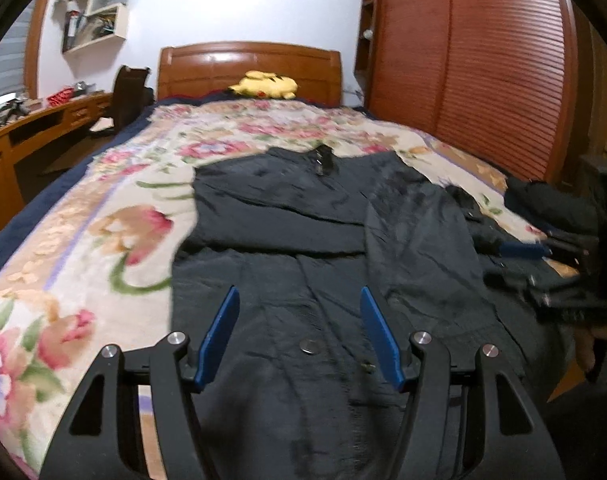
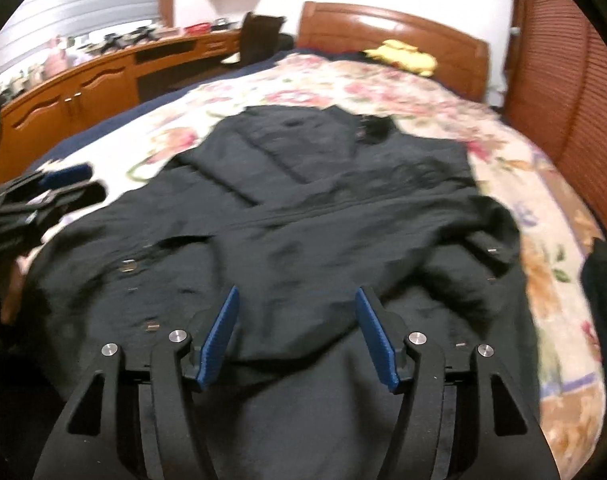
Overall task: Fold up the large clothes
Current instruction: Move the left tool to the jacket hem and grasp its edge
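One dark coat (image 1: 295, 216) on one bed (image 1: 103, 208); two tongs, left tongs (image 1: 299, 296) and right tongs (image 2: 297, 294), both apart.

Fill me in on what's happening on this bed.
A person holding a two-finger gripper in each hand is folding a large dark jacket spread on a floral bedspread. Both sleeves already lie folded across the body. The left gripper and the right gripper hover over the jacket's near end, jaws open with nothing between them. A yellow plush toy sits by the wooden headboard.
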`<state>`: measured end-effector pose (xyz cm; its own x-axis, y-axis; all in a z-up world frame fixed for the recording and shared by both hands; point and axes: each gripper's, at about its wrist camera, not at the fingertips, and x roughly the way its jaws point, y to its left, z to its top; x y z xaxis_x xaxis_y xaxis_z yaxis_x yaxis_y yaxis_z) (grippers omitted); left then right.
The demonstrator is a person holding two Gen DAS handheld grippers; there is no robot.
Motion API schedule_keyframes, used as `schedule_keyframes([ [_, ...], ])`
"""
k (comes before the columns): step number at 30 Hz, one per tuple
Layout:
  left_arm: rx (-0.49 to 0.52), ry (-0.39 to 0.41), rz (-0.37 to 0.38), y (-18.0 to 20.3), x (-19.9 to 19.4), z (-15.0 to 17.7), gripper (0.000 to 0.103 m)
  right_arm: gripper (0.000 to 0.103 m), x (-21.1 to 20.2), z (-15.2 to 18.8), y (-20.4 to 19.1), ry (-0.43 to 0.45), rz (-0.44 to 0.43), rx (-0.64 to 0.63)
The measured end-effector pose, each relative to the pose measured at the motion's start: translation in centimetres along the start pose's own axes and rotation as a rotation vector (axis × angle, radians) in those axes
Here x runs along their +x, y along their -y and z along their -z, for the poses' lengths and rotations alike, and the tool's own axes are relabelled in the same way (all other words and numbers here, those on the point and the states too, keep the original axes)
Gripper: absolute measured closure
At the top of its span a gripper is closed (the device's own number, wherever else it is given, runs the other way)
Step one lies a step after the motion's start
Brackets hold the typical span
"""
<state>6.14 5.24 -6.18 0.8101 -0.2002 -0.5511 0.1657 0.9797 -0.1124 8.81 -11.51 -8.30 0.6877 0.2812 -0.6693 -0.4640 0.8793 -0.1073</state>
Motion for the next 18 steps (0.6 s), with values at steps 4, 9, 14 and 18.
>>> schedule_keyframes([
  [4,0.016,-0.032,0.005,1.4,0.7,0.4,0.041,0.041,0.5,0.4,2.4,0.02,0.03,0.075],
  [9,0.043,-0.072,0.02,2.9,1.5,1.1,0.041,0.041,-0.1,2.0,3.9,0.049,0.038,0.1],
  [14,0.055,-0.125,0.028,3.7,2.5,1.5,0.041,0.041,-0.8,3.0,4.6,0.057,0.046,0.084],
  [18,0.059,-0.155,0.045,4.2,3.1,1.8,0.041,0.041,-0.6,3.8,5.1,0.041,0.049,0.086],
])
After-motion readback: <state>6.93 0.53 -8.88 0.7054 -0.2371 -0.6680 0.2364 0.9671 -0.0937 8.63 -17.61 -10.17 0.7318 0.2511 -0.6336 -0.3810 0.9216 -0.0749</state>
